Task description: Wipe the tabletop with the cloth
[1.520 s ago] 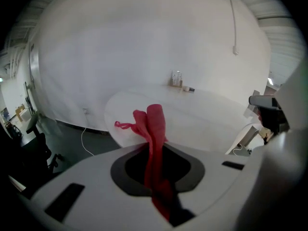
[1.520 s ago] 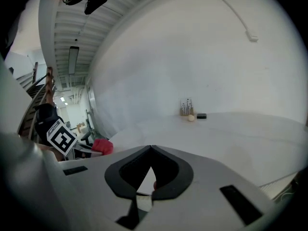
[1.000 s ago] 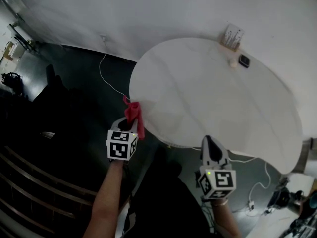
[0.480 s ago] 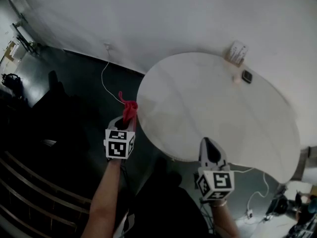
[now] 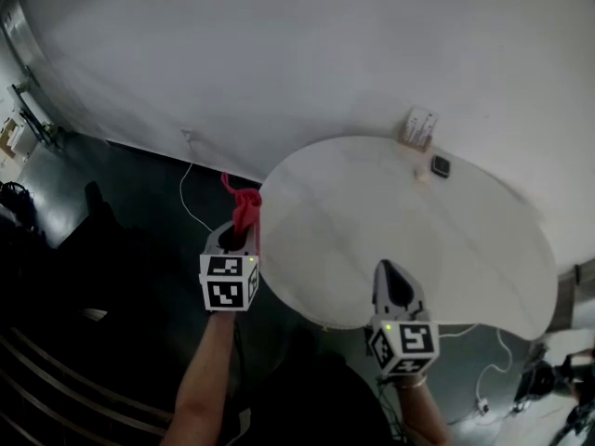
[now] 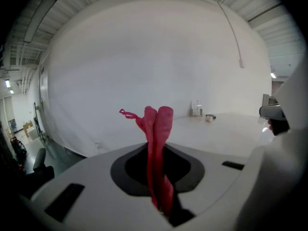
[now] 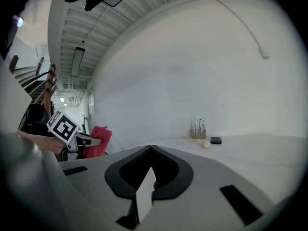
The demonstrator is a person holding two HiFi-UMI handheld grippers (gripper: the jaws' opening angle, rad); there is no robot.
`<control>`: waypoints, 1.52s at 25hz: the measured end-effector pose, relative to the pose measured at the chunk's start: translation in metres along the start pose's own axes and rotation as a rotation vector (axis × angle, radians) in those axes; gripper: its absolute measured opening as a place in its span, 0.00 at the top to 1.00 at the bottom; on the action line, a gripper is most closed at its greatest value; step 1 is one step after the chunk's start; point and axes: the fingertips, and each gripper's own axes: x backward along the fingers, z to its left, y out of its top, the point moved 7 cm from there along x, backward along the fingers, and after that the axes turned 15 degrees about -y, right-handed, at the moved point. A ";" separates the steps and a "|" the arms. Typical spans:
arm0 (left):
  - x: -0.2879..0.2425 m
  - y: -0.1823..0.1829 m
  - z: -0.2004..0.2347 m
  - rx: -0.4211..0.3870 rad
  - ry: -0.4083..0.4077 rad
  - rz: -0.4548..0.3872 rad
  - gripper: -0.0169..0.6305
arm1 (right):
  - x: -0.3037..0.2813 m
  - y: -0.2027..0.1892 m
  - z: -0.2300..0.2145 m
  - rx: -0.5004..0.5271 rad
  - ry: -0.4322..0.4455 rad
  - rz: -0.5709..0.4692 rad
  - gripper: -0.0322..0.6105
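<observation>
A red cloth (image 5: 244,209) sticks up out of my left gripper (image 5: 238,237), which is shut on it just off the left rim of the round white table (image 5: 400,221). Seen from the left gripper view, the cloth (image 6: 157,129) stands bunched and upright between the jaws of that gripper (image 6: 156,153). My right gripper (image 5: 389,271) hovers at the table's near edge, shut with nothing in it. The right gripper view has the shut right gripper (image 7: 150,151) in front, with the left gripper's marker cube (image 7: 62,126) and the cloth (image 7: 97,141) off to the left.
At the table's far side stand a small holder (image 5: 420,128), a black object (image 5: 441,166) and a small pale ball (image 5: 421,177). A white cable (image 5: 191,179) trails over the dark floor left of the table. A white wall (image 5: 307,54) runs behind.
The cloth has come away from the table's left edge and now stands upright in the left gripper. The head view has tilted up towards the wall. The right gripper has barely moved.
</observation>
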 end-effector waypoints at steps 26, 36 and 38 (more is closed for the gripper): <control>-0.018 0.049 -0.139 -0.084 -0.225 -0.152 0.91 | 0.008 0.039 -0.059 -0.038 -0.025 -0.112 0.95; -0.019 0.049 -0.158 -0.084 -0.247 -0.159 0.91 | 0.016 0.040 -0.074 -0.046 -0.018 -0.128 0.95; -0.019 0.049 -0.160 -0.083 -0.253 -0.160 0.91 | 0.018 0.040 -0.074 -0.041 -0.019 -0.133 0.95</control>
